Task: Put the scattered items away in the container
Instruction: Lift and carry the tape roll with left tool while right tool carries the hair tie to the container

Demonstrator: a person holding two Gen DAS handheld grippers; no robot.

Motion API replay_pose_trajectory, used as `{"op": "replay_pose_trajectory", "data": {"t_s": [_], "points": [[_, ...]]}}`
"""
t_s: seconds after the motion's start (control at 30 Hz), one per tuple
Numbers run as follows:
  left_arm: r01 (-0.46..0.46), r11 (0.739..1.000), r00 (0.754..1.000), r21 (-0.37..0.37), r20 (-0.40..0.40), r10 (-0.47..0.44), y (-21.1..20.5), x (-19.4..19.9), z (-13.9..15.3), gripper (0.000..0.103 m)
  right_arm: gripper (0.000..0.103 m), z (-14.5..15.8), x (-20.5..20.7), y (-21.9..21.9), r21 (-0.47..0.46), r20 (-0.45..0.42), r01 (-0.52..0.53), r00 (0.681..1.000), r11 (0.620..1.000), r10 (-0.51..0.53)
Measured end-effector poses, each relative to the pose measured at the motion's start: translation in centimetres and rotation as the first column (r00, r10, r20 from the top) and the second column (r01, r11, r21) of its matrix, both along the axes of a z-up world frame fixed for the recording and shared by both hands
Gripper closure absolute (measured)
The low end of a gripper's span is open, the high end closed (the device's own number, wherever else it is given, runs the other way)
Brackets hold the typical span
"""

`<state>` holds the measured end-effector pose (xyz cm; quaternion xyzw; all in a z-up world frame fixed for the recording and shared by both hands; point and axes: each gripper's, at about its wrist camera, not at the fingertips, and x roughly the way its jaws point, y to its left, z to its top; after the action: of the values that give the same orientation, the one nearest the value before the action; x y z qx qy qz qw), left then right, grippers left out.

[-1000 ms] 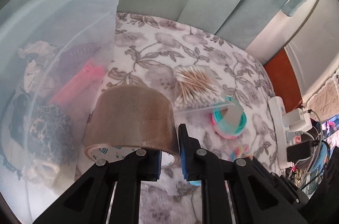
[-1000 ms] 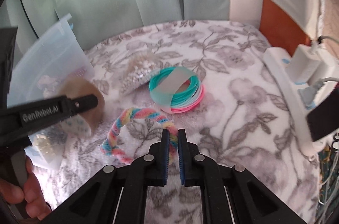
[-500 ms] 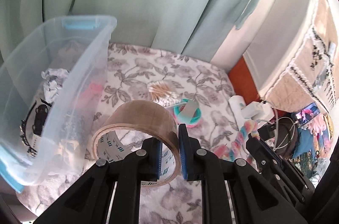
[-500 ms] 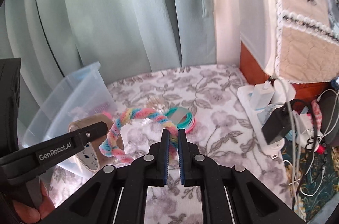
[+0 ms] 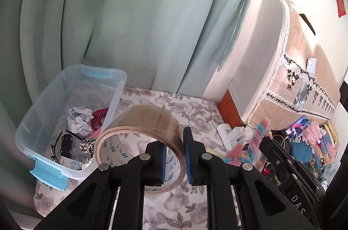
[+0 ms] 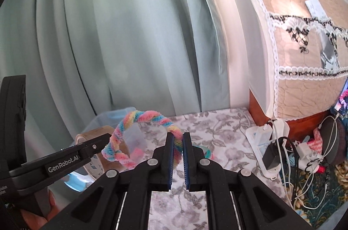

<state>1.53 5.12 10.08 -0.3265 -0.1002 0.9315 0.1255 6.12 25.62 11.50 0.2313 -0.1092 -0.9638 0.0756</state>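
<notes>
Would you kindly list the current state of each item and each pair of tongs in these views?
Left tongs: shut on the tape roll's wall, lifted.
Right tongs: shut on the headband, lifted.
Packing tape roll: held off the cloth, beside the bin.
Pastel twisted headband: held, arching up.
Clear storage bin: lid off, partly filled.
Red hair claw: lying in the bin.
Crumpled paper: lying in the bin.

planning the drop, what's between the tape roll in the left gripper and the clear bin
Nothing: in the left wrist view only bare floral cloth shows between the tape roll and the bin.
</notes>
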Motion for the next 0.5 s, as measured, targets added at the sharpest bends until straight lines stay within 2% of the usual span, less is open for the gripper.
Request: {"op": "replay_pose_trajectory", "data": {"t_s": [0.5], "points": [[-0.043,0.998,0.989,0.048,-0.139,0.049,-4.6,4.0,4.9,0.088,0.094,5.7,4.6,-3.2,0.008,-0.162,-0.061,0.985,0.998,0.062]]}}
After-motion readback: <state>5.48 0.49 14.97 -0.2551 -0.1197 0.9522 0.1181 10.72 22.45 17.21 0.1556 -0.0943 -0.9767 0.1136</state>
